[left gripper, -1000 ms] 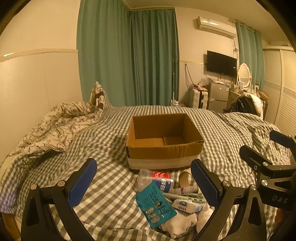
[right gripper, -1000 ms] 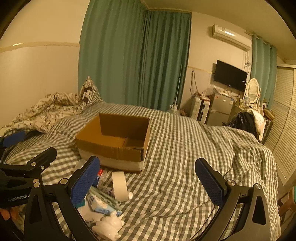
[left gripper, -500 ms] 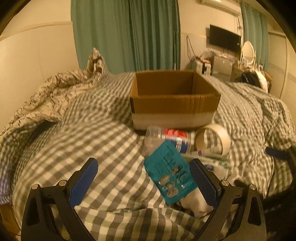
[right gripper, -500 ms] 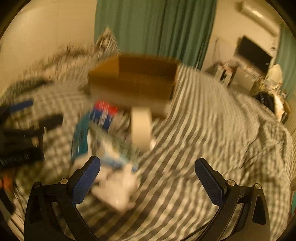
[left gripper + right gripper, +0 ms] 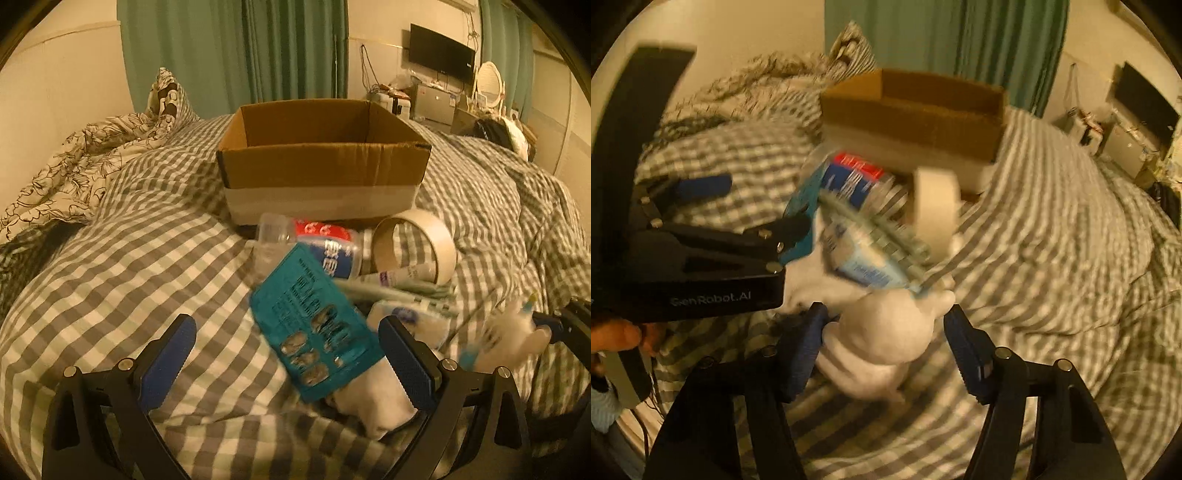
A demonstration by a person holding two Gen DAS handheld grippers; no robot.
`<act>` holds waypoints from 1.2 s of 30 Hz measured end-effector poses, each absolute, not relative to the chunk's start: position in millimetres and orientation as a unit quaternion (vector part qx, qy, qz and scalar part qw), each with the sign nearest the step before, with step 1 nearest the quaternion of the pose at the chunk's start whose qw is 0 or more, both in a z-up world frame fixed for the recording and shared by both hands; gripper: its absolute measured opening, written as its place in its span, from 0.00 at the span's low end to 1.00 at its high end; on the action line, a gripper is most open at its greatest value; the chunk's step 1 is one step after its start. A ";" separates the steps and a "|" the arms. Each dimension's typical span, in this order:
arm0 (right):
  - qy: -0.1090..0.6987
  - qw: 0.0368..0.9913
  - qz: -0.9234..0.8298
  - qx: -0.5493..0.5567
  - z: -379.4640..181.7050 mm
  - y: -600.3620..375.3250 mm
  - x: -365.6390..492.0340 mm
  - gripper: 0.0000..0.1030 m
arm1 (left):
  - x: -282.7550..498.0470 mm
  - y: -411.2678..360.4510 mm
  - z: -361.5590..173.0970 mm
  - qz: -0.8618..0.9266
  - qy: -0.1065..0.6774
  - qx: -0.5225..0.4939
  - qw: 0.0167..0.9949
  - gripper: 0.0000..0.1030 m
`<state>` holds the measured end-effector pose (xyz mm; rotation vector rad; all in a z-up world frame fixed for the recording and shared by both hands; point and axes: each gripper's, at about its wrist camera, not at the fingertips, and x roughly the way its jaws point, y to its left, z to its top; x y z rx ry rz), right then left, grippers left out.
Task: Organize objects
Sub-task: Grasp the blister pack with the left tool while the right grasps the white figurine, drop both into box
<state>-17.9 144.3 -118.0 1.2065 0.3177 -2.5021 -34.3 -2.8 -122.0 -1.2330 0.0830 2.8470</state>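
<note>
An open cardboard box stands on the checked bedspread. In front of it lies a pile: a teal blister card, a plastic bottle with a red and blue label, a roll of tape, tubes and a white figurine. My left gripper is open, its fingers either side of the teal card. My right gripper is open around the white figurine; the left pad looks close to it, the view is blurred. The box also shows in the right wrist view.
A crumpled flower-print quilt lies at the left by the wall. Green curtains hang behind the bed. A television, a mirror and cluttered furniture stand at the far right. A dark bag sits beyond the bed's right edge.
Both grippers have moved down and forward to the pile. The right gripper's fingers have narrowed and now flank the white figurine. The left gripper has come over the teal card.
</note>
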 end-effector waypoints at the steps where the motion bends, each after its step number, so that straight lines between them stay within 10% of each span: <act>1: 0.113 0.163 -0.886 0.418 -114.1 148.5 -18.8 0.53 | -37.3 -0.6 -121.9 0.917 0.027 -0.398 0.020 0.98; 19: 0.126 0.123 -0.901 0.397 -101.7 162.8 -17.6 0.53 | -32.9 -18.3 -123.4 0.894 0.027 -0.443 0.058 0.55; 23: 0.125 0.124 -0.904 0.389 -95.5 162.7 -13.3 0.53 | -30.2 -26.6 -121.8 0.889 0.043 -0.455 0.035 0.19; 36: 0.120 0.124 -0.905 0.390 -100.1 165.0 -15.6 0.53 | -31.6 -24.7 -128.0 0.896 0.004 -0.439 0.064 0.08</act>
